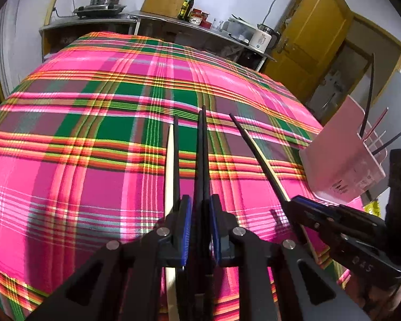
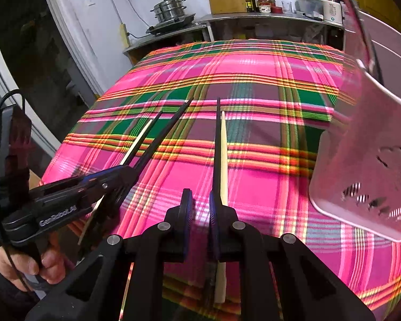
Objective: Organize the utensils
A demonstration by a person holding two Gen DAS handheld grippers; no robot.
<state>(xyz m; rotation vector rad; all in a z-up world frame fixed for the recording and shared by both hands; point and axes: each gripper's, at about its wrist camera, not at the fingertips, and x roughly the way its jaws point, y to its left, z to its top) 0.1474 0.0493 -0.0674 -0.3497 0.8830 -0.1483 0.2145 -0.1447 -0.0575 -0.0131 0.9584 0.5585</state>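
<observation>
Over plaid-covered desk (image 1: 93,160), mid-gather: left hand-held gripper (image 1: 201,208) clamped on black chopsticks (image 1: 203,155), with pale chopstick (image 1: 169,174) alongside (outside the pads, apparently). Right hand-held gripper (image 2: 200,208) showing a gap between its pads, black-and-pale pair (image 2: 220,155) running along one pad, hold unclear. Next, probably: carry to pink holder (image 2: 366,147) on the right, tilt upright, release.
</observation>
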